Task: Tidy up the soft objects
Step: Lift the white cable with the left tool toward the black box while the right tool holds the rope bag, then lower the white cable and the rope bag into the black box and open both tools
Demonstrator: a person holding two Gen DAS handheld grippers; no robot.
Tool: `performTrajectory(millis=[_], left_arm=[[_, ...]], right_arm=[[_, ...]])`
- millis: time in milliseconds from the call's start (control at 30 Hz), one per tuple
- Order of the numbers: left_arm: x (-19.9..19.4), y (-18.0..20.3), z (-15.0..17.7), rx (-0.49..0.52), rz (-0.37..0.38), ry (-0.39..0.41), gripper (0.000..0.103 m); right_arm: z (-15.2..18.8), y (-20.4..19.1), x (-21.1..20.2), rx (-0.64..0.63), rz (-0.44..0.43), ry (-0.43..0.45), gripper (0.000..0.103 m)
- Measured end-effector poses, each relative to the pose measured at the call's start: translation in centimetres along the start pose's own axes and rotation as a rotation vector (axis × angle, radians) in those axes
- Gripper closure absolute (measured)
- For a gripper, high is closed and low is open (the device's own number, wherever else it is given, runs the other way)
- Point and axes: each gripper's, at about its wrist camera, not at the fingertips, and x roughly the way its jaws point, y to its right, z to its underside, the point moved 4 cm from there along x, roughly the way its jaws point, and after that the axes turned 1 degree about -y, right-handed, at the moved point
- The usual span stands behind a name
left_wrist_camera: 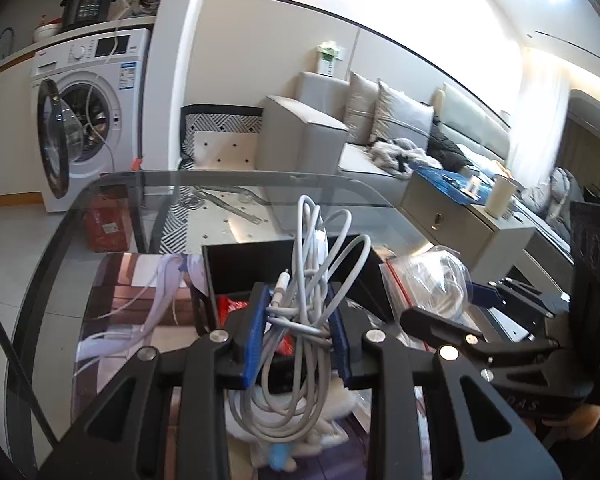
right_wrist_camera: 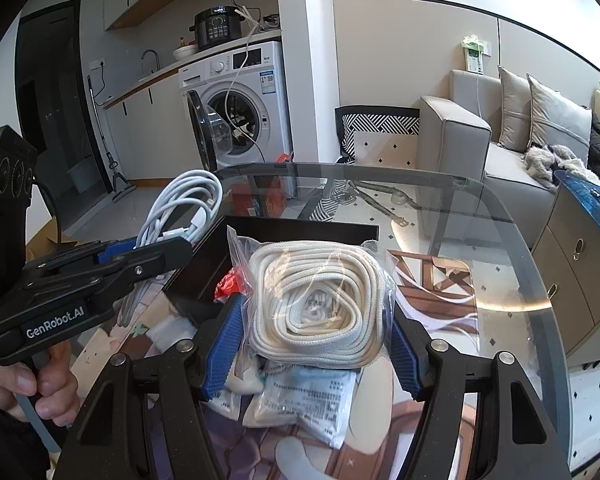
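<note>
The left tongs (left_wrist_camera: 298, 332) are closed on a bundle of white charging cable (left_wrist_camera: 300, 304), their blue pads (left_wrist_camera: 256, 336) pressing it from both sides. The cable loops stick up above the pads and hang down below them, held over the near edge of a black open box (left_wrist_camera: 252, 258) with something red (left_wrist_camera: 230, 306) inside it.

The right tongs (right_wrist_camera: 314, 344) are partly closed around a clear zip bag of coiled white rope (right_wrist_camera: 320, 300), one blue pad (right_wrist_camera: 220, 348) against each side of the bag. The bag is lifted just in front of the same black box (right_wrist_camera: 300, 232), above a flat printed packet (right_wrist_camera: 308, 400) lying on the glass tabletop (right_wrist_camera: 480, 216). In the right view the left tongs and their cable (right_wrist_camera: 188, 208) sit just left of the box.

Beyond the tabletop stand a white washing machine (right_wrist_camera: 240, 100) with its door open and a grey sofa (right_wrist_camera: 480, 140) with cushions.
</note>
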Motion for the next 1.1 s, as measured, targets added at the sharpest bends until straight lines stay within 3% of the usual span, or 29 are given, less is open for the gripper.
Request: performTrajectory(millis=[367, 800, 867, 900, 967, 1100], left_arm=[[3.3, -2.2, -0.6, -0.019, -0.096, -0.010, 0.075], [5.8, -1.6, -0.5, 0.016, -0.091, -0.055, 0.075], [5.8, -1.7, -0.4, 0.018, -0.090, -0.060, 0.075], [5.6, -1.7, -0.4, 0.018, -0.092, -0.061, 0.075], [5.4, -1.8, -0.3, 0.018, -0.093, -0.061, 0.073], [4.3, -2.0, -0.1, 0.017, -0.095, -0.055, 0.050]], right_arm=[[-1.5, 0.0, 3.9, -0.013, -0.010, -0.037, 0.036], [-2.5, 1.0, 6.2, -0.007, -0.018, -0.050, 0.036], [-2.3, 0.7, 6.3, -0.027, -0.031, -0.048, 0.033], [-2.3, 0.7, 6.2, -0.037, -0.023, -0.042, 0.026], [-2.1, 0.7, 5.9, -0.048, 0.000, -0.029, 0.021], [-1.7, 1.4, 5.2, -0.037, 0.021, -0.029, 0.019]])
